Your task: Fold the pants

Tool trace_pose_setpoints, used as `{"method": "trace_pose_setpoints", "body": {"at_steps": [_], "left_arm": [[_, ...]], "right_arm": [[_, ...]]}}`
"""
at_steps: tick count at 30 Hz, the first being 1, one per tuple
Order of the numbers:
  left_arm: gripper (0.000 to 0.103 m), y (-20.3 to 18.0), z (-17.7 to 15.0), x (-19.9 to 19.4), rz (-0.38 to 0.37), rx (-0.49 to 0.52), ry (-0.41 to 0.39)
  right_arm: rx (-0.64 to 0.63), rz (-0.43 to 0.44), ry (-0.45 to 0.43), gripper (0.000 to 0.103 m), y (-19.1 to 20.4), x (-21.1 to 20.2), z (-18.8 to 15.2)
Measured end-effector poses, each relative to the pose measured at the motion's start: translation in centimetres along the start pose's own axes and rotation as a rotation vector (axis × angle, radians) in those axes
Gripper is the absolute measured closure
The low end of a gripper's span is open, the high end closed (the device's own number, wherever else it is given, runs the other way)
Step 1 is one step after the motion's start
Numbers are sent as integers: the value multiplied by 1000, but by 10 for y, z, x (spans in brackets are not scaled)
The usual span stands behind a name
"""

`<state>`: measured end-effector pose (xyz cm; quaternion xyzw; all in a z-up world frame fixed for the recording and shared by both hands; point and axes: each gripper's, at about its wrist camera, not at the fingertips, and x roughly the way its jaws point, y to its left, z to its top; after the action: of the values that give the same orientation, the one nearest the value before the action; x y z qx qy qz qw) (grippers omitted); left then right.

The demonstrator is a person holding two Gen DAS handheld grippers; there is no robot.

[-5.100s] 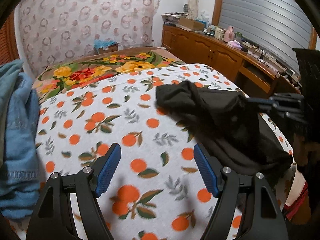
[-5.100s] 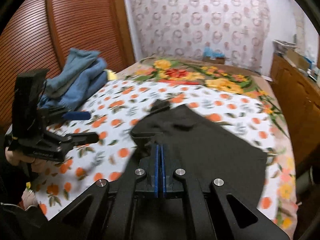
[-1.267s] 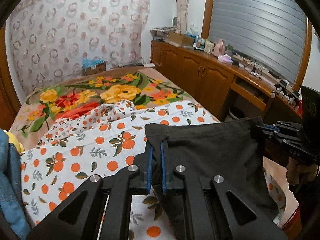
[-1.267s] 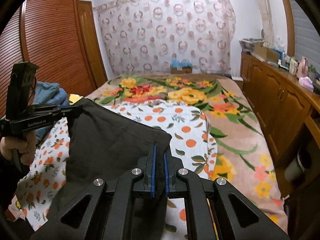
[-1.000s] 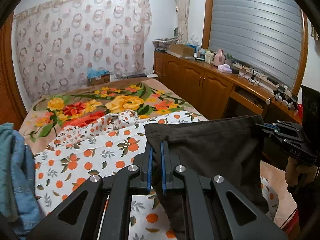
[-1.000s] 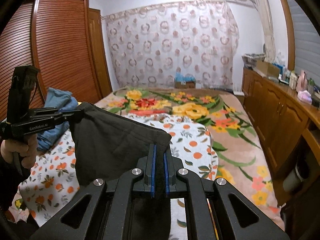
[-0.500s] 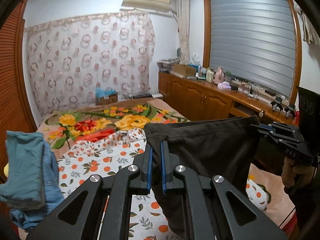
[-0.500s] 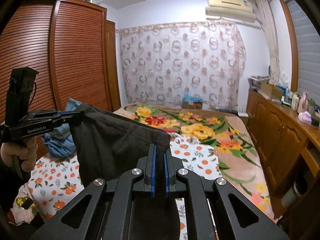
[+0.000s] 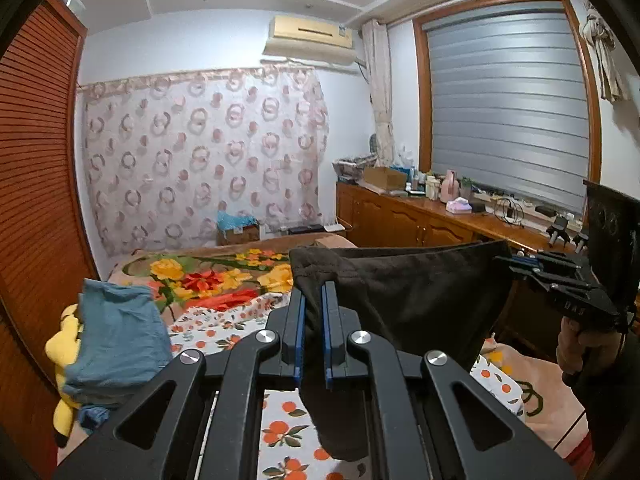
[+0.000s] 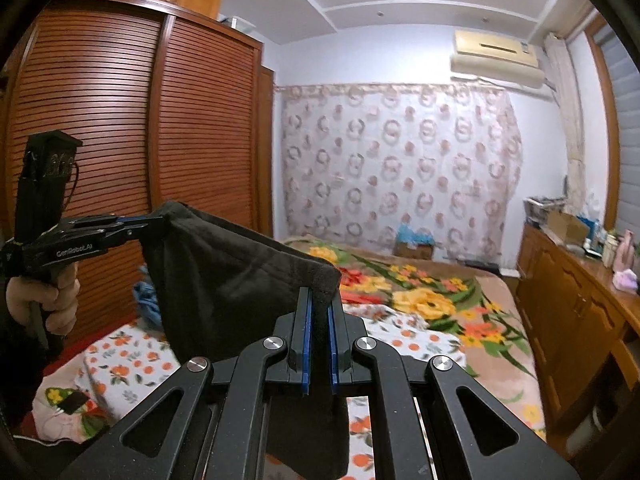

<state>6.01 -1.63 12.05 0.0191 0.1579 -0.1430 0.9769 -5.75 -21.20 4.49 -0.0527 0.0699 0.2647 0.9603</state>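
The black pants [image 9: 404,300] hang in the air above the bed, stretched by their waistband between my two grippers. My left gripper [image 9: 311,292] is shut on the left end of the waistband; it also shows at the left of the right wrist view [image 10: 156,222]. My right gripper [image 10: 319,304] is shut on the other end of the pants [image 10: 224,280]; it shows at the right of the left wrist view [image 9: 506,264]. The legs hang down out of sight behind the gripper bodies.
Below lies the bed with an orange-print sheet [image 9: 280,420] and a floral blanket [image 10: 440,300]. A pile of blue clothes [image 9: 116,340] lies at the left by the wooden wardrobe [image 10: 120,140]. A cluttered wooden sideboard [image 9: 420,224] runs along the right wall.
Both grippers have risen higher with the pants. The bed has dropped lower in both views and the ceiling and air conditioner show more.
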Motion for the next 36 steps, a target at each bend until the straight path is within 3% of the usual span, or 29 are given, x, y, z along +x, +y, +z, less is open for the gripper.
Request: {"method": "trace_pose_setpoints", "body": {"at_steps": [12,17,26,34,36], "left_arm": [[95,22,-16,-28,38,-20,-3],[95,41,-34,20,54,-40,76],[95,71,-57,131,110,-79,199],[95,77,-63,182,133,-72,263],[95,81,-69,192,138,-75,284]], "right_arm": [[-23,101,13,96,-12,3,-8],[-16,118,73,96,-30,40,-16],[-3,67,198,96,-93,154,-20],[22,57,280,96,-140,230,-15],[25,57,301,96,-131,241,-19]]}}
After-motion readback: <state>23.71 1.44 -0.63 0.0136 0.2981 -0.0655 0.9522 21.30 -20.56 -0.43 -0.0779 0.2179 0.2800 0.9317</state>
